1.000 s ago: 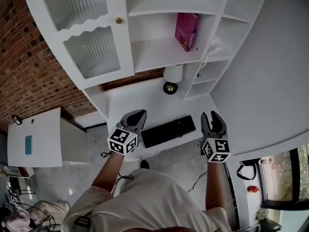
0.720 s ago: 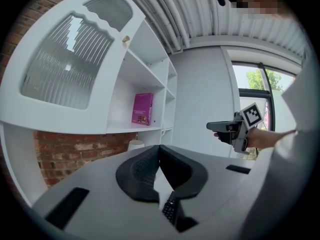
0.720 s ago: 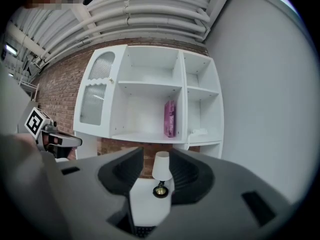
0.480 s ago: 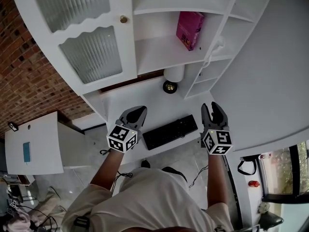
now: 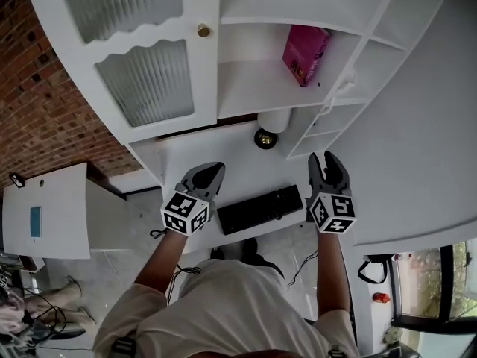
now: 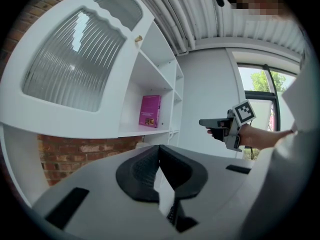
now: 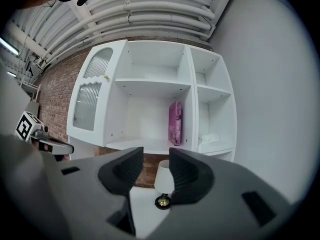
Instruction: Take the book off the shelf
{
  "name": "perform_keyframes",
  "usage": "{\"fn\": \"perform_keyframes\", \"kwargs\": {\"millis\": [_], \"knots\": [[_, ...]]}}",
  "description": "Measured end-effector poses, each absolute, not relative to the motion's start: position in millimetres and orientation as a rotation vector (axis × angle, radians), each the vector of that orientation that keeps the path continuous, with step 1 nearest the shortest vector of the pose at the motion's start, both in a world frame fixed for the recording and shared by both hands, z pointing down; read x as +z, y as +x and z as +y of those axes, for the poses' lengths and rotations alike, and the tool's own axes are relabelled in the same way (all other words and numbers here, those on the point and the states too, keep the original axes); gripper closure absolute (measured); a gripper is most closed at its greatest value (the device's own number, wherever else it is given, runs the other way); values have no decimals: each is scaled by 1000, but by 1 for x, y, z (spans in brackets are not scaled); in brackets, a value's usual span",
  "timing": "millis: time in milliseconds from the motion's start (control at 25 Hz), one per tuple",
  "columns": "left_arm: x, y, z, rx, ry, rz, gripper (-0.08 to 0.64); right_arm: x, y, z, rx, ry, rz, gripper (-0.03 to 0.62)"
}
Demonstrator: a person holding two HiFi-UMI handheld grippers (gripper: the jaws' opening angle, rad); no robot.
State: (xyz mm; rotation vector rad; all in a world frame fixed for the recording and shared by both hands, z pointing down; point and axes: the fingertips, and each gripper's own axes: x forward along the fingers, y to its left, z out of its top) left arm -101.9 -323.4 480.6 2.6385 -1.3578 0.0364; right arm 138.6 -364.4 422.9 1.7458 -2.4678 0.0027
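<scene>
Both grippers have moved forward over the desk [image 5: 223, 148] in the last second, the right gripper [image 5: 325, 159] further than the left gripper [image 5: 212, 170]. I judge the reach begun, with the book [image 5: 305, 54] still well apart. The right jaws stand spread with nothing between them; the left jaws are pressed together, empty. The book is slim and magenta, upright against the right wall of the shelf [image 5: 253, 88], at twelve o'clock from the right gripper

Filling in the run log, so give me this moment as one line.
phase: pre-grasp | book: standing on shelf, untouched | left tongs: shut, empty | right tongs: open, empty, short of book
</scene>
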Motion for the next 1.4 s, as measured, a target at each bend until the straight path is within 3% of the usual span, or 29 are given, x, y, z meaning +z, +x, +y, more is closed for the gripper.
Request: {"fn": "perform_keyframes", "kwargs": {"millis": [1400], "knots": [[468,-90,-371,-30,2423,-1681,566,396,135,-639,74,1857,-2433,417]]}}
